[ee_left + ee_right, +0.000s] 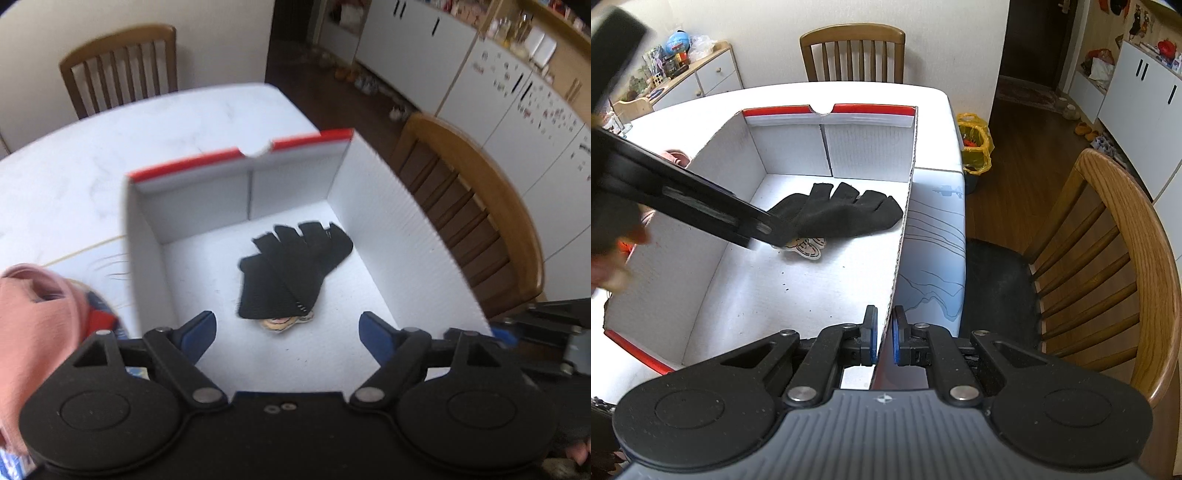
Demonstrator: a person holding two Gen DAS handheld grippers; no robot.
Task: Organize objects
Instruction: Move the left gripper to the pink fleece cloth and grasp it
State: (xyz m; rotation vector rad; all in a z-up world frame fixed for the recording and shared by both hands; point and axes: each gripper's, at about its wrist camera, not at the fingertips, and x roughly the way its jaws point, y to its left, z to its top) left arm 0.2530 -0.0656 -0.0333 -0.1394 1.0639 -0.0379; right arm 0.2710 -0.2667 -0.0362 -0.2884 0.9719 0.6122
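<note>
A white cardboard box (391, 236) with a red rim stands open on the table; it also shows in the right wrist view (731, 147). Black socks (291, 269) lie fanned on its floor, over a small cartoon sticker (279, 325). The socks (842, 212) and sticker (809, 247) show in the right wrist view too. My left gripper (287, 332) is open and empty, above the box floor just short of the socks. My right gripper (884, 336) is shut on the box's right wall (905, 229) at its near end.
A pink cloth (33, 332) lies left of the box on the white table (74, 173). Wooden chairs stand at the far side (853, 51) and right side (1108, 266). A yellow bag (975, 147) sits on the floor past the table corner.
</note>
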